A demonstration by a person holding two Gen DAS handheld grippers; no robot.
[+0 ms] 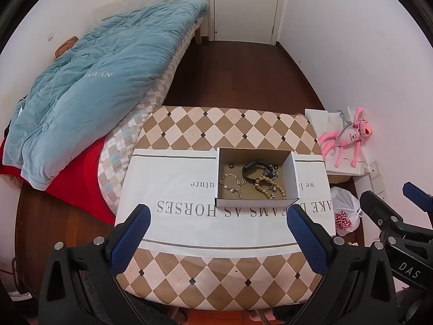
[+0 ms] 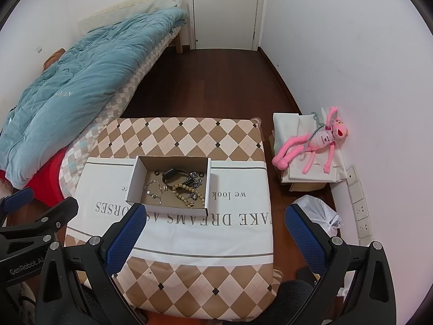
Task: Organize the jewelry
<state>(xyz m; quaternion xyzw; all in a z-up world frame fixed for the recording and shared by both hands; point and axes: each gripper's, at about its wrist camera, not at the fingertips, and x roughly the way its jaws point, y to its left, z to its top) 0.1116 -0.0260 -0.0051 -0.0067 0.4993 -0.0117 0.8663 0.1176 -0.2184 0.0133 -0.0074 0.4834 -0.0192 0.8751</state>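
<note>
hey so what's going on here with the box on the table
A person holds a hand-held gripper in each hand over a checkered table, and neither is touching anything. The left hand-held gripper and right hand-held gripper are both open and empty. A small cardboard box sits on a white printed cloth, holding a silver chain bracelet, a black band and a wooden bead bracelet. Sorting hasn't visibly begun.

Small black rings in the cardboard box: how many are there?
2 visible. One small black ring lies in the far-left part of the cardboard box; the other sits far right, beside the silver chain. More may hide under the jewelry.
</note>
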